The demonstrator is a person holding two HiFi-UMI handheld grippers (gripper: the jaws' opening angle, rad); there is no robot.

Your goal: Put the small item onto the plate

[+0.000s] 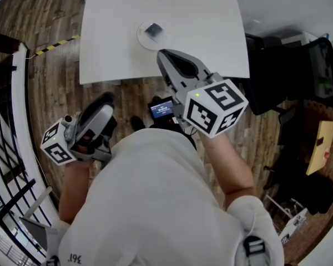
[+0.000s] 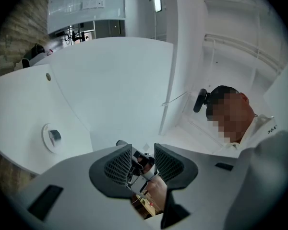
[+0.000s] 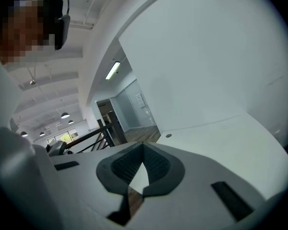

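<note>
At the far left of the head view we see a black railing (image 1: 8, 132) running along the wooden floor (image 1: 50, 21). Next comes our left gripper (image 1: 101, 105), held low over the floor and well short of the white table (image 1: 205, 21). In the left gripper view its claw (image 2: 143, 159) is spread: the two ribbed pads (image 2: 119, 164) stand apart and pinch nothing. Through the gap we see only a hand and part of the other tool further back.

Moving right, the plate (image 1: 141, 37) rests on the table near its front edge, and the small item (image 1: 153, 31), a dark grey piece, lies on it. The left gripper view shows the same plate (image 2: 45, 140) off to its left, with the item (image 2: 54, 136) on top.

Just right of the plate, our right gripper (image 1: 163, 55) points at the table, its tips just over the front edge and near the plate but not touching it. In the right gripper view its claw (image 3: 143, 147) is pressed together, the pads meeting at the tip with nothing between them. A small lit screen (image 1: 162, 108) shows below this gripper, close to our body.

At the far right, dark chairs (image 1: 283, 76) stand beside the table.
</note>
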